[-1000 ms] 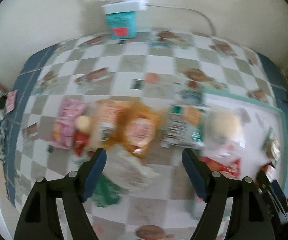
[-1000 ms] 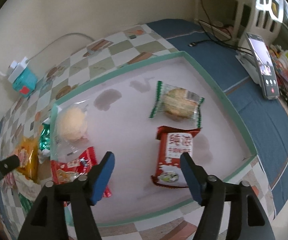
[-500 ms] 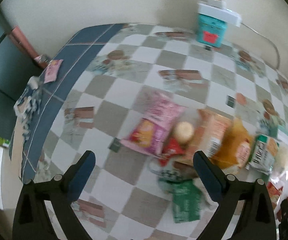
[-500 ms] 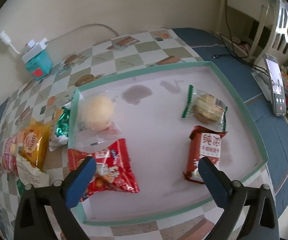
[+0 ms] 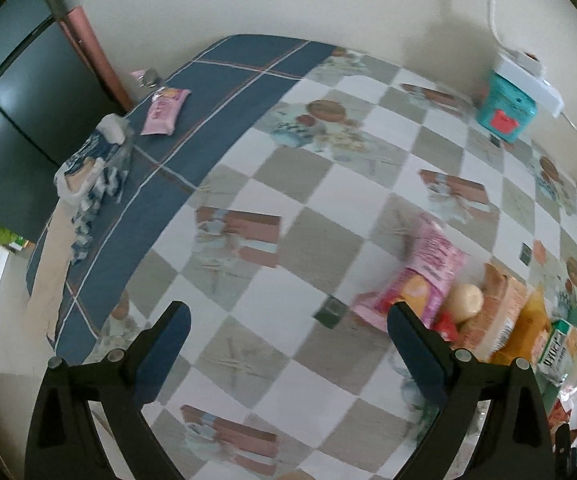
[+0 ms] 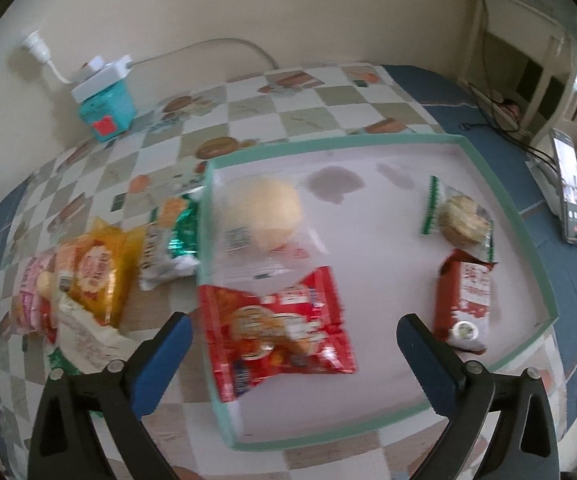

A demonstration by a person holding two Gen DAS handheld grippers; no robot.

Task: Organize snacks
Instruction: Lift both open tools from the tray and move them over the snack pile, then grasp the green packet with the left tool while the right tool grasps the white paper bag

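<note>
both fingers spread wide, red snack packet (image 6: pixel 278 332) between right fingers (image 6: pixel 168 340), untouched

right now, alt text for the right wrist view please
The open right gripper hovers over a red snack packet in a teal-rimmed tray that also holds a clear-bagged bun, a wrapped cracker and a red-white packet. More snacks lie beside it on the checkered tablecloth.
</note>
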